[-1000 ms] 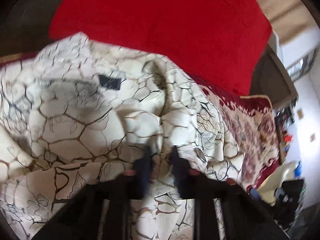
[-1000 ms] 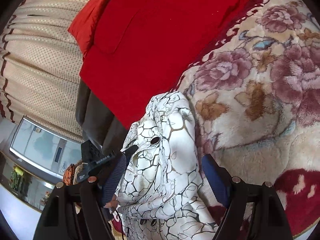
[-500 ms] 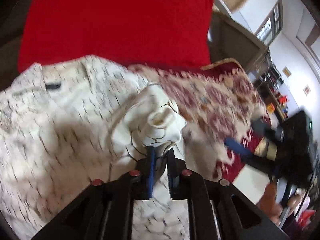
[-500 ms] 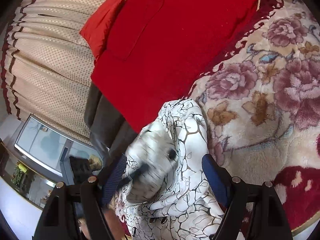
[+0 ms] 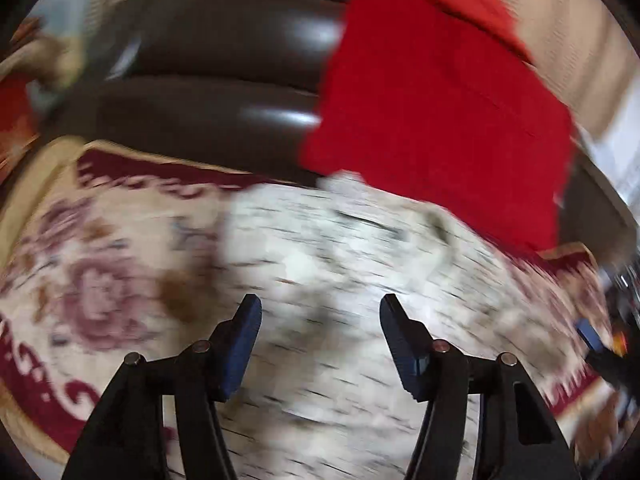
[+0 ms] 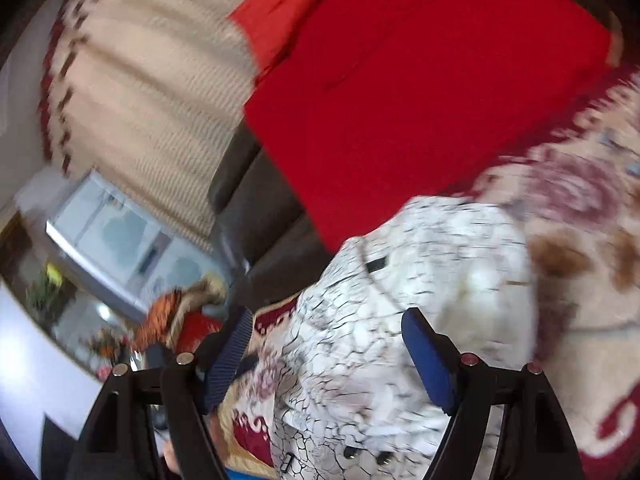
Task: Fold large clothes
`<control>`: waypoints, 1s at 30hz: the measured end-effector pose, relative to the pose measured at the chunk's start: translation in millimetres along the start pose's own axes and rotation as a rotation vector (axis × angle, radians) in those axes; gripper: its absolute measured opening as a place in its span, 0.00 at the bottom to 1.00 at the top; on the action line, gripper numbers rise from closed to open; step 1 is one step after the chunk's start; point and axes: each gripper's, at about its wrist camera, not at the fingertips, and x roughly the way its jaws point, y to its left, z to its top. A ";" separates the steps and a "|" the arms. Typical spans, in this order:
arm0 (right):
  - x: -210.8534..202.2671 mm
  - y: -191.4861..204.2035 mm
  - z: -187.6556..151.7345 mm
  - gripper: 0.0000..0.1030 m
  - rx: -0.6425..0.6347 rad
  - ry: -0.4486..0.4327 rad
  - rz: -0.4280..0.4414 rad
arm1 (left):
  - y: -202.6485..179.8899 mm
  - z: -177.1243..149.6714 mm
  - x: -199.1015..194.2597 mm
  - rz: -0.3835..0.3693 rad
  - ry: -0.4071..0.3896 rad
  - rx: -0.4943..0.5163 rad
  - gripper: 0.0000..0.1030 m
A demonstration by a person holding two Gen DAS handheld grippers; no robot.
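The white garment with a black crackle print [image 5: 340, 248] lies on the floral blanket, blurred by motion. My left gripper [image 5: 320, 302] hovers over it. Its jaws are opening and no cloth is caught between them. In the right wrist view the garment [image 6: 420, 248] lies in a heap, with a black neck label [image 6: 378, 265] facing up and snaps at its near edge. My right gripper [image 6: 328, 314] stands wide above the garment's left part. Its jaws are closing slightly, and the pads are not touching the cloth.
A red cloth [image 5: 432, 100] [image 6: 420, 80] lies just behind the garment, against a dark leather backrest [image 5: 220, 60]. The floral blanket [image 5: 100, 280] [image 6: 580, 200] spreads to both sides. A beige curtain [image 6: 140, 80] and a glass cabinet [image 6: 112, 240] are at the left.
My left gripper let go of the bunched fold it was pinching, opened, and swung left, bringing the backrest into view. The right gripper rose and rolled. The garment dropped flatter.
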 end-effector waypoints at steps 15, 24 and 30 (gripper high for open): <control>18.6 -87.5 -29.4 0.35 0.181 0.196 -0.213 | 2.6 -35.1 39.3 0.156 0.104 0.140 0.41; 44.4 -77.4 -0.8 0.40 0.076 0.161 -0.270 | -20.5 -8.7 71.3 0.176 0.111 0.146 0.43; 52.1 -96.6 -20.3 0.47 0.057 0.218 -0.314 | -24.4 -28.5 90.8 0.233 0.177 0.222 0.45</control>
